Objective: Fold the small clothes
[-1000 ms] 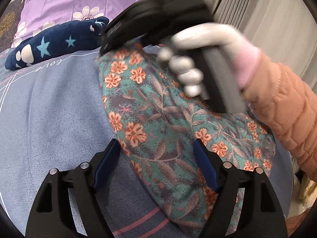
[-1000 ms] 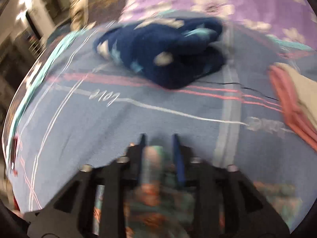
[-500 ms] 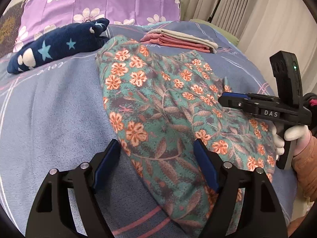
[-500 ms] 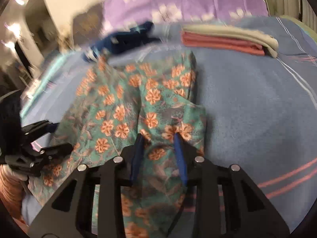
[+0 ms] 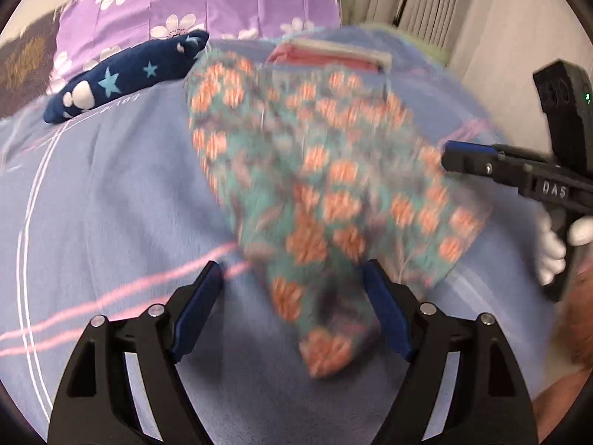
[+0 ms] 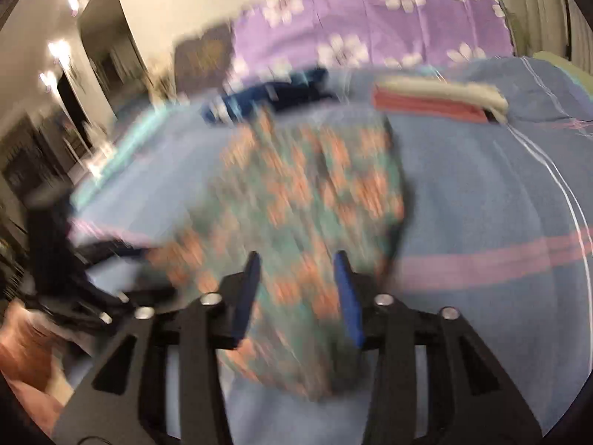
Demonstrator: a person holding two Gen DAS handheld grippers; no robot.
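A teal garment with orange flowers [image 5: 326, 193] lies on the blue bedsheet [image 5: 111, 193], blurred by motion. My left gripper [image 5: 292, 311] hovers at the garment's near end. Its jaws are opening and stand wide, and the cloth lies between the pads without being pinched. My right gripper [image 6: 296, 293] is over the same garment [image 6: 304, 185]. Its jaws are opening too, with cloth between them and the pads clear of it. The left wrist view shows the right gripper [image 5: 456, 155] at the garment's right edge, held by a white-gloved hand [image 5: 552, 256].
A navy star-print garment [image 5: 122, 78] lies at the back left. A folded pink and cream stack [image 5: 330, 55] sits behind the floral garment, with a purple flowered pillow [image 5: 207, 3] beyond and curtains [image 5: 426, 0] at the back right. The left gripper [image 6: 92, 256] shows dark at the right view's left edge.
The right gripper swung from above the garment's far part to its right side, and its jaws widened. The left gripper drew back, so the garment's near end now lies between its fingers.
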